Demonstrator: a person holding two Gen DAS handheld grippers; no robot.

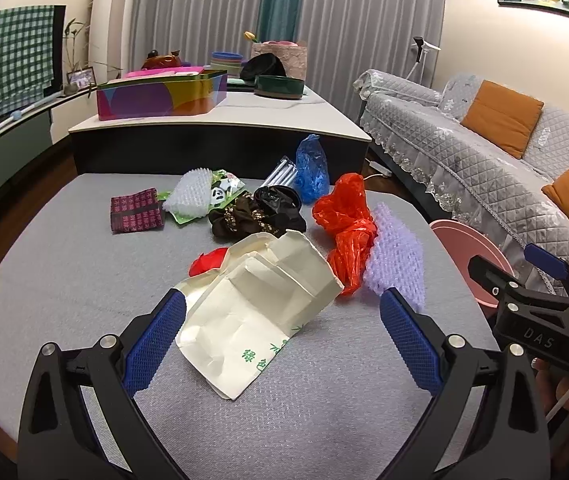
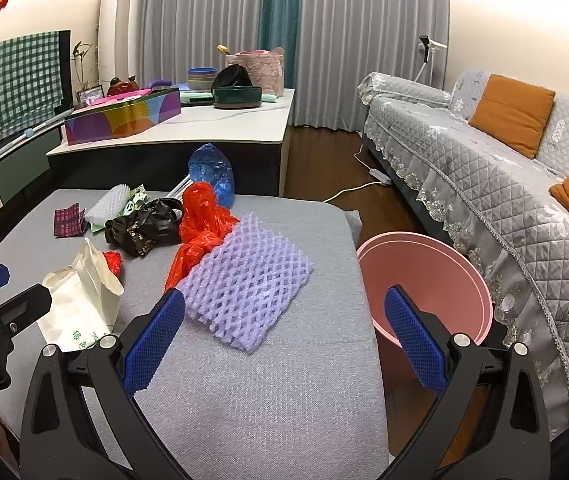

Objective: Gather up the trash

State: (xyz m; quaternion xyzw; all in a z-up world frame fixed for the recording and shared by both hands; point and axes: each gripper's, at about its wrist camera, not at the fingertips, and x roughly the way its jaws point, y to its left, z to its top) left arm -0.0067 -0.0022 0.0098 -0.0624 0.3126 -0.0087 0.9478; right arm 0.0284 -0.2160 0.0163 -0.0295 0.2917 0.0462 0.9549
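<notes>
Trash lies scattered on a grey padded surface (image 1: 64, 280). A crumpled cream paper bag (image 1: 260, 304) sits just ahead of my open left gripper (image 1: 282, 340), with its near corner between the blue pads. A purple foam net (image 2: 244, 284) lies in front of my open right gripper (image 2: 284, 340), with nothing between its fingers. A red plastic bag (image 1: 348, 224) rests beside the net. Farther back are a black bag (image 1: 260, 212), a blue bag (image 1: 312, 168), a white foam net (image 1: 190, 196) and a dark red wrapper (image 1: 136, 210). A pink bin (image 2: 424, 280) stands right of the pad.
A low table (image 2: 204, 128) with a colourful box (image 1: 160, 96), bowls and a basket stands behind the pad. A grey quilted sofa (image 2: 504, 184) with orange cushions runs along the right. A power strip and cable lie on the wooden floor (image 2: 324, 160) between them.
</notes>
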